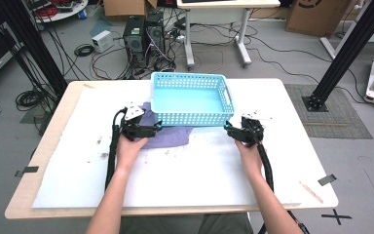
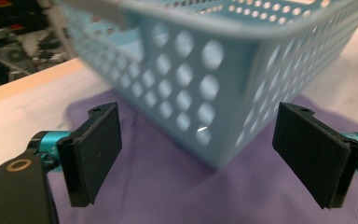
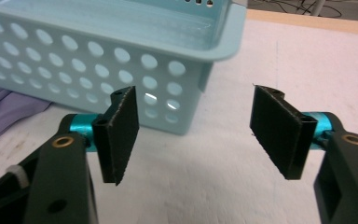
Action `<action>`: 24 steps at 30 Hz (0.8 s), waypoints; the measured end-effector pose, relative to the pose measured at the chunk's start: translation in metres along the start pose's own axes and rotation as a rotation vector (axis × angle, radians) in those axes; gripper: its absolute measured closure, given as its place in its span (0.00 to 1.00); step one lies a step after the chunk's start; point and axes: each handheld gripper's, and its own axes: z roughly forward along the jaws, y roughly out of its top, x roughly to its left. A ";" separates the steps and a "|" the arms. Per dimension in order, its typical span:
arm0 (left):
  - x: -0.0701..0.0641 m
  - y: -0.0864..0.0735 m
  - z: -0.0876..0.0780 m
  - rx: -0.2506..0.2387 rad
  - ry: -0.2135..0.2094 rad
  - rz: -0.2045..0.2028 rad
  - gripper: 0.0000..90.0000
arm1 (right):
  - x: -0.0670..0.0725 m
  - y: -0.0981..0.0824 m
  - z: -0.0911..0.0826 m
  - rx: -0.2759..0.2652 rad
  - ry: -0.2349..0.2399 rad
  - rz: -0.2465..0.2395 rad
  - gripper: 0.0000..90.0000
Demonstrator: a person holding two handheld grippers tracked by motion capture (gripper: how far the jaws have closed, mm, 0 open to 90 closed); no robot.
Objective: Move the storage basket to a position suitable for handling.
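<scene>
Item: light blue perforated plastic basket [image 1: 191, 97], upright on the white table cover [image 1: 185, 165], its near left corner resting on a crumpled purple cloth [image 1: 168, 137]. Left gripper [image 1: 157, 127]: jaws wide apart over the cloth, facing that corner, holding nothing. Right gripper [image 1: 227, 127]: jaws spread, just off the near right corner, empty.

**Three cameras, one basket between them**

The high view looks forward and down from above the person's side, taking in the whole table [image 1: 272, 161] and the floor beyond. The left gripper view sits low and very near the basket [image 2: 223, 88], facing one of its corners over the purple cloth [image 2: 168, 186]. The right gripper view, equally low and close, faces another corner. All three share the basket and cloth.
</scene>
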 end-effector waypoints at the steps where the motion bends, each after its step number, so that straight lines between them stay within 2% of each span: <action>1: 0.002 -0.004 -0.006 -0.008 0.011 -0.012 0.17 | 0.000 0.000 0.000 0.000 0.000 0.000 0.34; 3: 0.005 -0.011 -0.019 -0.035 0.025 -0.028 0.17 | 0.002 -0.005 -0.009 -0.033 0.011 -0.010 0.34; 4: 0.008 -0.016 -0.033 -0.053 0.033 -0.041 0.17 | 0.006 -0.008 -0.017 -0.058 0.031 -0.030 0.34; 5: 0.008 -0.016 -0.033 -0.053 0.033 -0.041 0.17 | 0.006 -0.008 -0.017 -0.058 0.031 -0.030 0.34; 6: 0.009 -0.020 -0.047 -0.072 0.042 -0.046 0.17 | 0.011 -0.011 -0.023 -0.073 0.055 -0.052 0.34; 8: 0.010 -0.025 -0.059 -0.086 0.044 -0.049 0.17 | 0.015 -0.013 -0.026 -0.079 0.070 -0.077 0.33; 9: 0.010 -0.025 -0.059 -0.086 0.044 -0.049 0.17 | 0.018 -0.014 -0.027 -0.073 0.079 -0.084 0.32; 11: 0.010 -0.030 -0.069 -0.080 0.040 -0.059 0.17 | 0.020 -0.015 -0.027 -0.070 0.085 -0.084 0.32; 12: 0.011 -0.035 -0.077 -0.067 0.038 -0.079 0.17 | 0.025 -0.016 -0.026 -0.069 0.103 -0.089 0.30; 15: 0.011 -0.041 -0.084 -0.059 0.054 -0.094 0.17 | 0.030 -0.016 -0.025 -0.070 0.114 -0.088 0.30; 16: 0.012 -0.047 -0.090 -0.055 0.071 -0.107 0.17 | 0.036 -0.016 -0.023 -0.078 0.110 -0.107 0.30; 18: 0.014 -0.050 -0.091 -0.021 0.069 -0.140 0.17 | 0.044 -0.015 -0.021 -0.083 0.113 -0.119 0.30; 19: 0.014 -0.050 -0.091 -0.021 0.069 -0.140 0.17 | 0.044 -0.015 -0.021 -0.083 0.113 -0.119 0.30; 21: 0.015 -0.053 -0.092 -0.005 0.064 -0.164 0.17 | 0.054 -0.013 -0.016 -0.077 0.143 -0.107 0.32; 23: 0.015 -0.055 -0.092 -0.004 0.059 -0.166 0.18 | 0.056 -0.012 -0.014 -0.076 0.157 -0.101 0.34; 24: 0.015 -0.056 -0.092 0.001 0.067 -0.153 0.18 | 0.065 -0.011 -0.007 -0.058 0.202 -0.093 0.36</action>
